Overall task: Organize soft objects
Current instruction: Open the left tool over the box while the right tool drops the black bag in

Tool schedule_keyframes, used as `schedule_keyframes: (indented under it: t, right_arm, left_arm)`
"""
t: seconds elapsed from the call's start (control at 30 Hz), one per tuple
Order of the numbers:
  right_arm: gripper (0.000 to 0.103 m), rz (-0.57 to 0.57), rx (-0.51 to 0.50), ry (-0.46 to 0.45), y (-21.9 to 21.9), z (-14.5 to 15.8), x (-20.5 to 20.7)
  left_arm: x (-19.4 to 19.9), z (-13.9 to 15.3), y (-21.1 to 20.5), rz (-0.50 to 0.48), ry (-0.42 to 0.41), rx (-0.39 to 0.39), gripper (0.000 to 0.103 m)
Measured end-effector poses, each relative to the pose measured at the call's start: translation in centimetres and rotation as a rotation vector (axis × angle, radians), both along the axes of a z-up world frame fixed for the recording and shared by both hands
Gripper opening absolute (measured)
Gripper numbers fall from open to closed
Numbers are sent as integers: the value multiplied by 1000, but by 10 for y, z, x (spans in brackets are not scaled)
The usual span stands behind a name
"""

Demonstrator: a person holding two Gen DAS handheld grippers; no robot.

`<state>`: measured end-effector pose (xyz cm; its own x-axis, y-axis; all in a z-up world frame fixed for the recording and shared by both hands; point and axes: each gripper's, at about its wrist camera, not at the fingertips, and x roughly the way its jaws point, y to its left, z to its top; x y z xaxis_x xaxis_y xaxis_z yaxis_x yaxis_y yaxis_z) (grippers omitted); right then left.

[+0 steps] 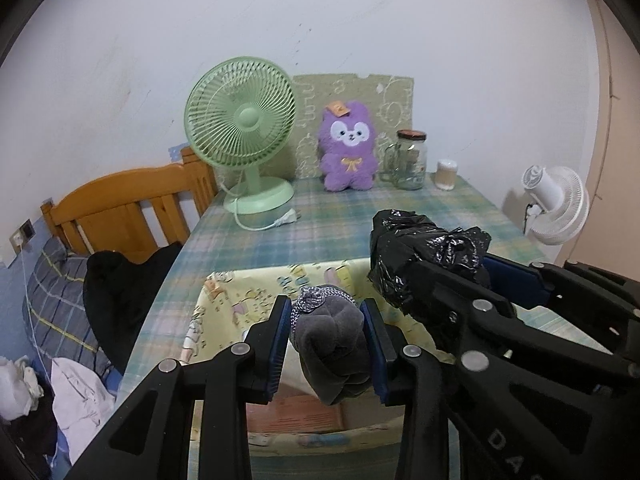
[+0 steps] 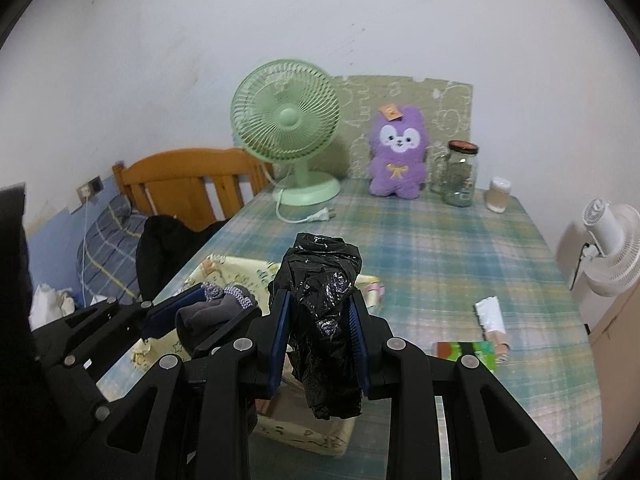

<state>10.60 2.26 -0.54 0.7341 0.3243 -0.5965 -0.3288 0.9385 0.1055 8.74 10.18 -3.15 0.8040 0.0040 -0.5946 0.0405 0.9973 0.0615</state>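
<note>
We've got the left gripper [image 1: 326, 344] clamped on a rolled grey sock bundle [image 1: 332, 350], held right above the yellow-lined storage box [image 1: 224, 300] at the near edge of the table [image 1: 328, 232]. Right gripper [image 2: 320, 330] is clamped on a crumpled black plastic bag [image 2: 322, 300], also over the box, just beside the sock bundle. Along the table's far edge: green fan [image 1: 244, 128], purple plush toy [image 1: 349, 148], glass jar [image 1: 410, 160], small cup [image 1: 446, 175]. Near the right edge w/ a green packet [image 2: 468, 354] lies a white packet [image 2: 490, 312].
</note>
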Motion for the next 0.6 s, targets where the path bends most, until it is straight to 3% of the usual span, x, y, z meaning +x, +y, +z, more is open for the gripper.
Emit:
schedule_keyframes:
  t: [0.17, 0.23, 0.3, 0.6]
  right_arm:
    - [32, 50, -5, 31, 15, -11, 6]
    - [31, 67, -6, 31, 21, -14, 7]
    - [31, 80, -6, 38, 25, -17, 8]
    - [35, 109, -18, 77, 37, -28, 10]
  left_arm:
    - [2, -12, 13, 41, 30, 25, 42]
    - [2, -16, 20, 71, 35, 26, 62]
    - [2, -19, 23, 82, 41, 18, 68]
    - [1, -31, 36, 108, 81, -2, 77]
